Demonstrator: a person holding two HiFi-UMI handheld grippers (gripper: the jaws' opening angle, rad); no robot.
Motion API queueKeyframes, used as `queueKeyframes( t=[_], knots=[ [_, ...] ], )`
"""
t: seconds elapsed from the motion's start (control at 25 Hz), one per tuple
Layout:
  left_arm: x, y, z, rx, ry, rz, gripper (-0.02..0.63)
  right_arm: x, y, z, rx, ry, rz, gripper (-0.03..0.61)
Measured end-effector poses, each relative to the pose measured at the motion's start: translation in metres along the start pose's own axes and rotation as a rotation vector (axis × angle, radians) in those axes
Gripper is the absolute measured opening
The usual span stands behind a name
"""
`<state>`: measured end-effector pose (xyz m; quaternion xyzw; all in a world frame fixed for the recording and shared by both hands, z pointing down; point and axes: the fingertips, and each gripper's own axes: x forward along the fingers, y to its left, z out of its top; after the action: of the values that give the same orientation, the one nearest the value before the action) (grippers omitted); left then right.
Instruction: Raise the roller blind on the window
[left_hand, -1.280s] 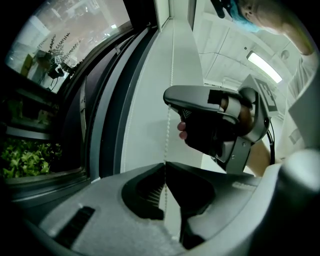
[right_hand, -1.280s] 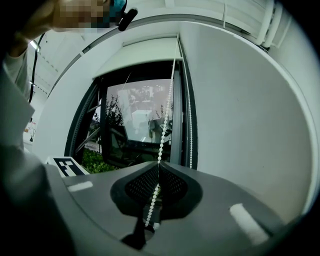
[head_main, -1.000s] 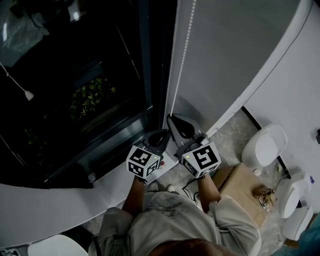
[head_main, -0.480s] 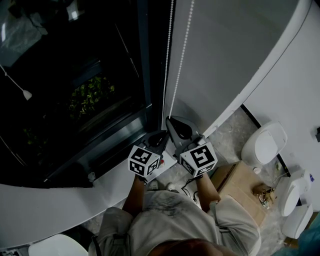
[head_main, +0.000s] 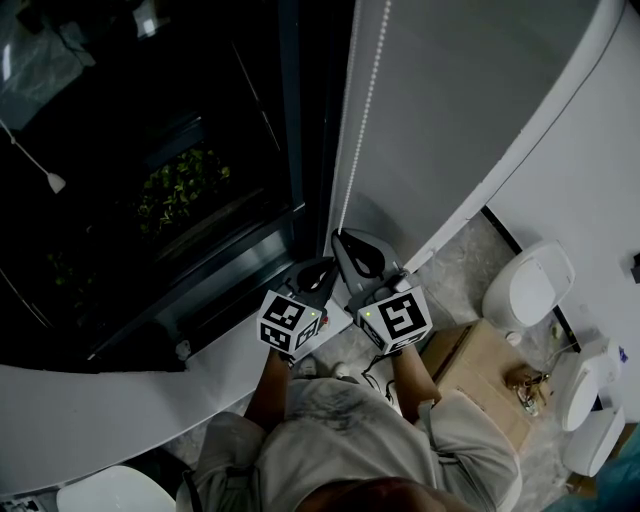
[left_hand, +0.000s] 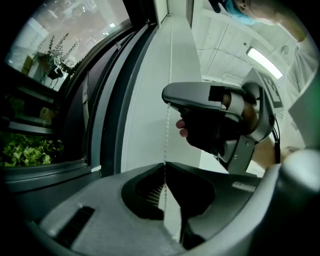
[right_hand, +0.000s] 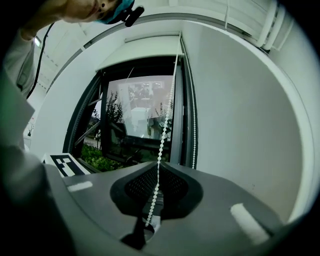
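Observation:
The white bead chain (head_main: 365, 100) of the roller blind hangs along the window frame's right edge. In the head view both grippers sit low at its foot, side by side, the left gripper (head_main: 318, 272) just below the right gripper (head_main: 352, 248). In the left gripper view the jaws (left_hand: 165, 164) are shut on the bead chain (left_hand: 166, 120), with the right gripper (left_hand: 220, 117) close above. In the right gripper view the jaws (right_hand: 158, 166) are shut on the chain (right_hand: 167, 107); a second strand (right_hand: 193, 125) hangs free. The blind (right_hand: 142, 52) covers only the top of the window (right_hand: 135, 120).
A curved white sill (head_main: 120, 410) runs below the dark window (head_main: 150, 150), with green plants (head_main: 180, 190) outside. On the floor at the right stand white ceramic fixtures (head_main: 525, 290) and a cardboard box (head_main: 480, 365). A small cord knob (head_main: 55, 183) hangs at the left.
Both grippers have kept their hold low on the chain. The right gripper has drifted slightly to the left. A second strand seen beside the frame half a second ago no longer stands out.

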<state>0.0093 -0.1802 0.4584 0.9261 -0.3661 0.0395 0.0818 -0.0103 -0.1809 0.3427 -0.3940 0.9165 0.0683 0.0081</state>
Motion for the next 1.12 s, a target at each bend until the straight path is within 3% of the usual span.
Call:
queueKeyframes(
  t=[0.4,0.68,0.92,1.12],
  knots=[
    [-0.003,0.003,0.002,0.017,-0.015,0.022,0.02,0.0,0.003,0.01,-0.09,-0.046,-0.019,0.021],
    [-0.005,0.004,0.006,0.023,-0.026,0.032,0.021,-0.001,0.003,0.005,-0.103,-0.023,-0.034,0.032],
    [-0.014,0.012,0.019,0.043,-0.072,0.077,0.086,-0.008,-0.007,0.008,-0.125,-0.036,-0.076,0.064],
    [-0.03,0.022,0.036,0.048,-0.126,0.121,0.067,-0.022,-0.015,0.002,-0.103,-0.037,-0.118,0.07]
  ],
)
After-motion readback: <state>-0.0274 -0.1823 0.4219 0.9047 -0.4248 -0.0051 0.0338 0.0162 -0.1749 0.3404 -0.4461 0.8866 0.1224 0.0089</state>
